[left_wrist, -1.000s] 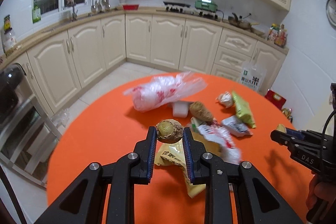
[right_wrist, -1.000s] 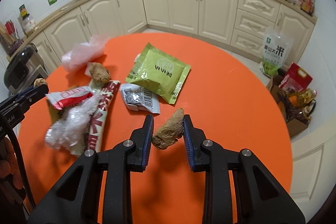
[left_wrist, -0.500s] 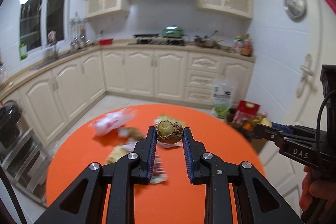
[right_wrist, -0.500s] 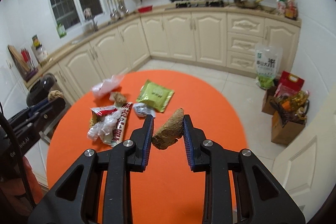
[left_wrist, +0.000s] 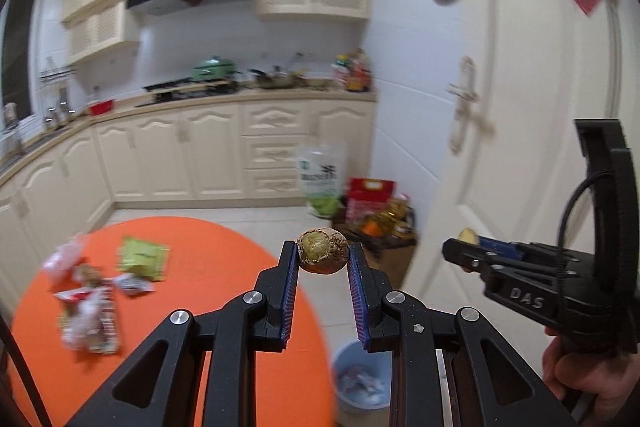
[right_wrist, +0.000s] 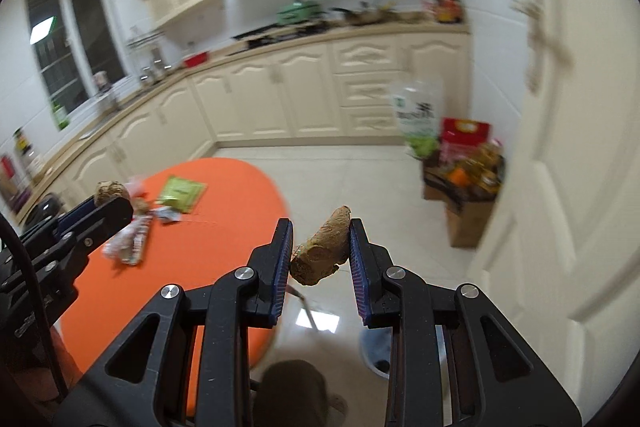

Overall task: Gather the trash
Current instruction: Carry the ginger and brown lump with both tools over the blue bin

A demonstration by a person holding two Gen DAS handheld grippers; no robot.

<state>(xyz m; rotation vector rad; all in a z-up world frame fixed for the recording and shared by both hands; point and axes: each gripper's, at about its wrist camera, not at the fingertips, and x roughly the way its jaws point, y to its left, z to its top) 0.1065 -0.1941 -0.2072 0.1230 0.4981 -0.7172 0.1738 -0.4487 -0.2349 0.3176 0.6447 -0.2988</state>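
1. Orange bench point(left_wrist: 208, 267) fills the lower left of the left wrist view; the crinkly wrappers point(left_wrist: 92, 311) left on it look light and limp, so you will want to pinch them by a bunched fold.
2. Your left hand-held gripper point(left_wrist: 322, 259), centre frame, is clamped on a round brownish lump point(left_wrist: 322, 255), held across its middle. It looks firm but crumbly at the skin, so keep the squeeze modest.
3. The pale blue bin point(left_wrist: 362, 379) sits on the floor at lower centre, just beside the bench edge.
4. In the right wrist view your right hand-held gripper point(right_wrist: 320, 251) is clamped on a knobbly brown root point(right_wrist: 322, 247), stiff and rough, tilted between the pads, gripped mid-length.
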